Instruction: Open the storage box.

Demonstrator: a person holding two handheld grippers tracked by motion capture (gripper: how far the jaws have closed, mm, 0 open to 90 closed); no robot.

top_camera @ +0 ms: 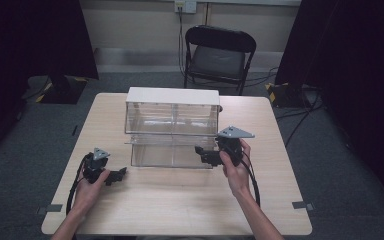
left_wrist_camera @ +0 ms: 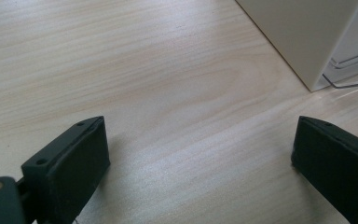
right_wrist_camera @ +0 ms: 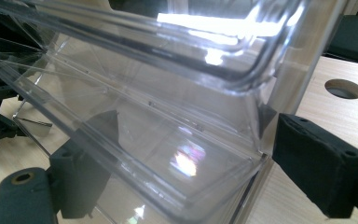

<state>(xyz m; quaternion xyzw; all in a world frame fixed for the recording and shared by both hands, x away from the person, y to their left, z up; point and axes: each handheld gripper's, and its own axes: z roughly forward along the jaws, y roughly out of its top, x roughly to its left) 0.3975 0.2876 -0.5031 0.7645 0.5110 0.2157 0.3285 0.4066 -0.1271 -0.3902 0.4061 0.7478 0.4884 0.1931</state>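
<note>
Two wide-open jaws of the right gripper [right_wrist_camera: 182,168] are straddling the clear drawer [right_wrist_camera: 158,140]; closing off-centre risks slipping.

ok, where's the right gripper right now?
High view: right gripper at the right front corner of the clear drawer box, mid-table; its open jaws straddle the lower drawer's edge.

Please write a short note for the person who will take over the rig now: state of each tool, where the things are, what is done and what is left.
Left tool: open, resting low on the table, left of the clear drawer box, holding nothing.
Right tool: open, at the box's lower right front; its jaws stand either side of the lower drawer corner, not closed on it.
Box: mid-table, white top, drawers look empty.
Done: lower drawer appears pulled partly out.
Left: probably grip the drawer and finish moving it.
</note>
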